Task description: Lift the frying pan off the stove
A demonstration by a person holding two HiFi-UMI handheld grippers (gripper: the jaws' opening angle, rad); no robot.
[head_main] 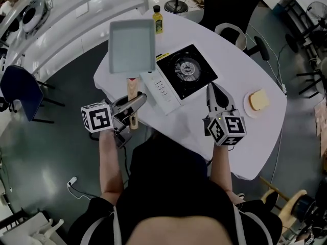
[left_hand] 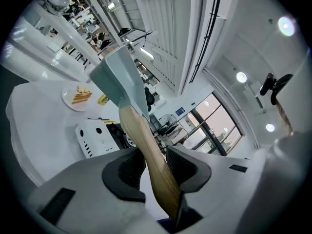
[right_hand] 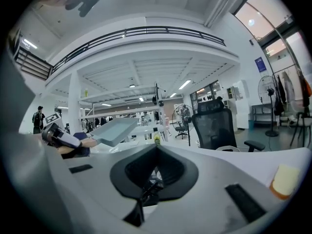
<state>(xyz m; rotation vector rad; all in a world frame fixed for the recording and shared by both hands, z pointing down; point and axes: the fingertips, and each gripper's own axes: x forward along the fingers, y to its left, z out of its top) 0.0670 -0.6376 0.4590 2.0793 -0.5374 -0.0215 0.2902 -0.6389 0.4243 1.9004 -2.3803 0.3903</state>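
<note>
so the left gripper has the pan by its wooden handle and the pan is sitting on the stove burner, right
Not quite. The left gripper does hold the pan by its wooden handle, but the pan is off the stove, held to its left, and the burner is bare. The head view shows it.

No words or numbers are showing clearly enough to read. The left marker cube (head_main: 97, 117) and the right marker cube (head_main: 228, 129) are carrying only black-and-white square patterns, not letters. The bottle (head_main: 158, 20) is showing a yellow label. Its print, the yellow sticker (head_main: 162, 56) at the corner of the stove (head_main: 186, 70) and a blue wall sign (right_hand: 260, 64) are all staying too small to make out.
</note>
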